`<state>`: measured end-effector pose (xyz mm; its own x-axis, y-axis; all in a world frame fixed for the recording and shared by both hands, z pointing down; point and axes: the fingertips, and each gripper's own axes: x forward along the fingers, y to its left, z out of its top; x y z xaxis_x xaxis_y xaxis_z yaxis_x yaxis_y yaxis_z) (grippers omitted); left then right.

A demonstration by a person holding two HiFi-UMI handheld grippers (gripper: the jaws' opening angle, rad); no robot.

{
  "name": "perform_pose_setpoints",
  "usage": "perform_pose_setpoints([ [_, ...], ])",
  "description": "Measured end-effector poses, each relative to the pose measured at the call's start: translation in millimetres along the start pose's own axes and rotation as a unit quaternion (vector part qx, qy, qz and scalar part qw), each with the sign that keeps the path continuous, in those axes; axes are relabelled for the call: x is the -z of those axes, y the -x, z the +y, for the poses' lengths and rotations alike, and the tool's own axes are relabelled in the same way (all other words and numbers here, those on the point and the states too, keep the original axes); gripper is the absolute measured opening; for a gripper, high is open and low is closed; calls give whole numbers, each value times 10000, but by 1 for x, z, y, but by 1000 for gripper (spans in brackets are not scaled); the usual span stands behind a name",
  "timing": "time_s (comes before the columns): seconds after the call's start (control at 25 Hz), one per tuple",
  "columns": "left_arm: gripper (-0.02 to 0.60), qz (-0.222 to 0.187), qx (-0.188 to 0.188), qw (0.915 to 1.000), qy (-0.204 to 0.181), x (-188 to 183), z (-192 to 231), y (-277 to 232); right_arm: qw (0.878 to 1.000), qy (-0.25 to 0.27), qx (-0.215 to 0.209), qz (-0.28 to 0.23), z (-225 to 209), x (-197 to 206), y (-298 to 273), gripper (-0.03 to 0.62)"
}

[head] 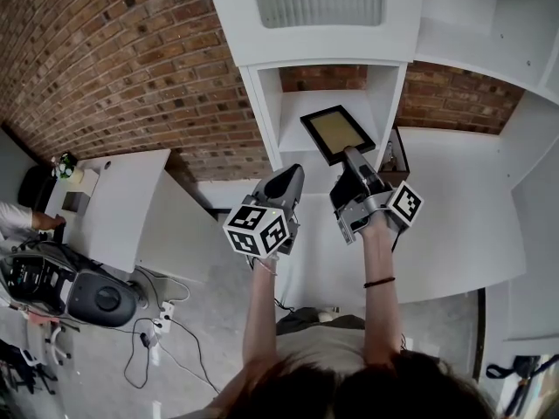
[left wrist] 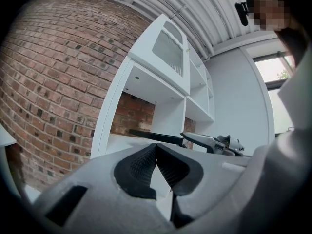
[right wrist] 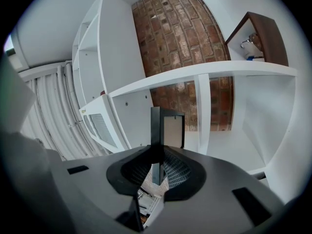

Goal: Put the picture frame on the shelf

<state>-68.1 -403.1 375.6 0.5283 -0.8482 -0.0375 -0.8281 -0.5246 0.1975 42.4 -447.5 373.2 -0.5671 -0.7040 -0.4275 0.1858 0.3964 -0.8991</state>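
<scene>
Now the right gripper clamps the picture frame by its near edge; it reaches up-frame into the shelf bay, seemingly not yet resting; the left gripper sits alongside, pinched shut and empty.

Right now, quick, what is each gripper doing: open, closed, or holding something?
Left gripper: jaws closed, nothing between them.
Right gripper: jaws closed on the edge of the picture frame.
</scene>
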Motion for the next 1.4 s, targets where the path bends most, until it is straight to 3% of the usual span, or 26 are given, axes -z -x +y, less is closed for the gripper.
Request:
perform_pose_setpoints([
  [0.52, 11, 305, 257, 9992, 13, 10, 18, -27, 9990, -87, 203, -378, -28, -17, -20, 72],
  [1.4, 11, 477, 299, 9984, 79, 16, 33, -46, 9954, -151, 651, -690, -54, -24, -29, 72],
])
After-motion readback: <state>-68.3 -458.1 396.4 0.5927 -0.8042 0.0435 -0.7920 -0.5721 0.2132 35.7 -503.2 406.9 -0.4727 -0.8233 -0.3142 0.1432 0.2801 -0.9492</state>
